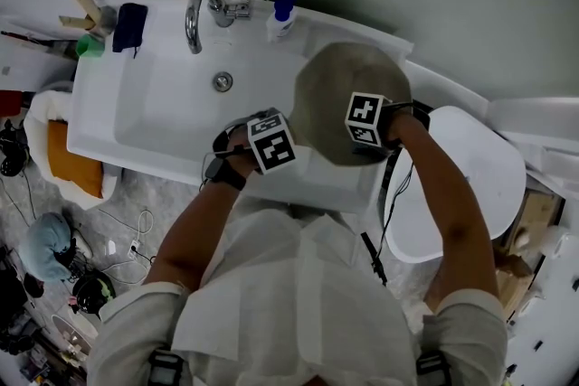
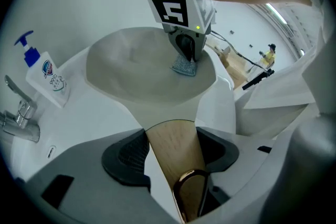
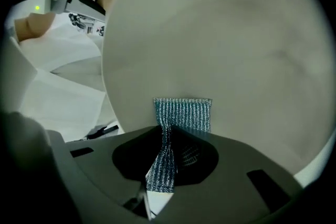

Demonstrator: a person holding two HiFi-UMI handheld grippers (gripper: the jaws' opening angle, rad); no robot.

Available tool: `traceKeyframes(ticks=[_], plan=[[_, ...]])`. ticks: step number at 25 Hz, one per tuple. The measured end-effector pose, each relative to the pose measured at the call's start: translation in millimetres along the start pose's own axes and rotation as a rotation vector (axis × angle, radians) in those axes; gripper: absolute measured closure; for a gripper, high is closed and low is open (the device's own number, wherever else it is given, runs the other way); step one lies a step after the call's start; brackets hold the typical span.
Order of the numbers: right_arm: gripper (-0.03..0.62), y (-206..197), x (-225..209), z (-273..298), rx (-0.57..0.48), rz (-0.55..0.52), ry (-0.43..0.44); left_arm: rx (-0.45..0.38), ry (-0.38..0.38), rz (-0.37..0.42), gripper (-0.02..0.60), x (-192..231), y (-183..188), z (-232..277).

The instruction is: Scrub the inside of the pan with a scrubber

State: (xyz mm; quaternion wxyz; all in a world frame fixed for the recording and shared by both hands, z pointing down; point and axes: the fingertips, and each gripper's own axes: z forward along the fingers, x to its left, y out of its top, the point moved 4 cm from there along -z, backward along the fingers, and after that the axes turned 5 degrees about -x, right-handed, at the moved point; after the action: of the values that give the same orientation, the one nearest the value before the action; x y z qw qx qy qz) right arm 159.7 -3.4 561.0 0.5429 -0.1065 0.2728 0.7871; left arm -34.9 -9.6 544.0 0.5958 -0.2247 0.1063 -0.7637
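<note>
**Scrubbing stage: scrubber set on the pan's inner face**

Showing the pan [image 1: 336,95] held over the right end of the white sink [image 1: 136,117], near the faucet [image 1: 194,14] and the soap bottle [image 1: 281,17]. The left hand-held gripper [image 2: 170,150] stands fairly wide, clamped on the pan's wooden handle [image 2: 169,134]. The handle's long axis runs straight ahead from those jaws to the pan bowl [image 2: 131,68].

The right hand-held gripper [image 3: 168,157] is drawn narrow, pinching a blue-green mesh scrubber [image 3: 184,113]. The scrubber's free end lies flat against the pan's inner surface [image 3: 226,34], directly ahead of the jaws. In the left gripper view the same scrubber [image 2: 184,67] sits toward the side of the bowl away from the handle, beneath the right hand-held gripper [image 2: 185,50].

The right hand is thus the nearer to the working surface, while the left only steadies. The pan contains nothing but the scrubber's tip. The sink basin shows only its drain [image 1: 223,81]. The coming strokes probably sweep across the bowl toward the handle side.
</note>
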Motion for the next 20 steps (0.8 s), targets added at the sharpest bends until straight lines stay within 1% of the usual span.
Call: traceKeyframes(ticks=[5, 7, 11, 17, 20], plan=[[0.54, -12.0, -24.7, -2.1, 0.127, -0.017, -0.132, -0.004, -0.002, -0.001, 0.305, -0.3, 0.0, 0.1], [0.54, -13.6, -33.8, -3.5, 0.159, -0.02, -0.183, -0.003, -0.003, -0.001, 0.305, -0.3, -0.4, 0.2], [0.54, -15.1, -54.6, -11.9, 0.21, -0.023, -0.322, -0.006, -0.003, -0.002, 0.305, 0.4, -0.1, 0.7], [0.54, -1.3, -90.8, -21.8, 0.254, -0.12, -0.527, -0.005, -0.006, -0.003, 0.305, 1.4, -1.2, 1.2], [0.54, 3.4, -102.3, -29.9, 0.277, -0.162, -0.585, -0.007, -0.004, -0.004, 0.305, 2.1, -0.5, 1.4]])
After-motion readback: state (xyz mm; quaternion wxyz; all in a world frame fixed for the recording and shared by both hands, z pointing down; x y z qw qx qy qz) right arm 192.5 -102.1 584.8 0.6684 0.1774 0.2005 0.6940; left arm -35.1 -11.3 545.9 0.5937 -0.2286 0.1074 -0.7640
